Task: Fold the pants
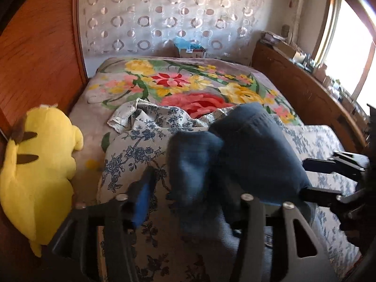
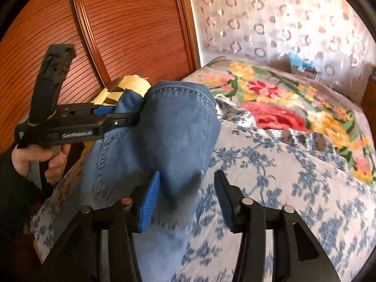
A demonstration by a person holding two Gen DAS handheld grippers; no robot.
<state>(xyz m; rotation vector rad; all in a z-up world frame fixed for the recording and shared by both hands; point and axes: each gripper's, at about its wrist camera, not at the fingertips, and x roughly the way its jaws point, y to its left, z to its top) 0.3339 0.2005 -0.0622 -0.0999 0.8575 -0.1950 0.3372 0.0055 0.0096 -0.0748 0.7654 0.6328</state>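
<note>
The jeans [image 2: 169, 127] lie humped on the bed [image 2: 293, 169], draped between both tools. The right tool [image 2: 188, 202] stands apart, with denim by its left pad, unclamped. The left tool [image 1: 188, 202] is also apart, with denim loose between its fingers. Both look to have let go so the fold can settle.

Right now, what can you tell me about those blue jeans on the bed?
The jeans are blue denim with lighter stitched seams and a hemmed edge on top. They sit bunched in a raised hump on the blue-flowered white bedspread. The left gripper reaches into their far side. The right gripper is open, with denim beside one blue pad. Motion blur hides finer detail.
</note>
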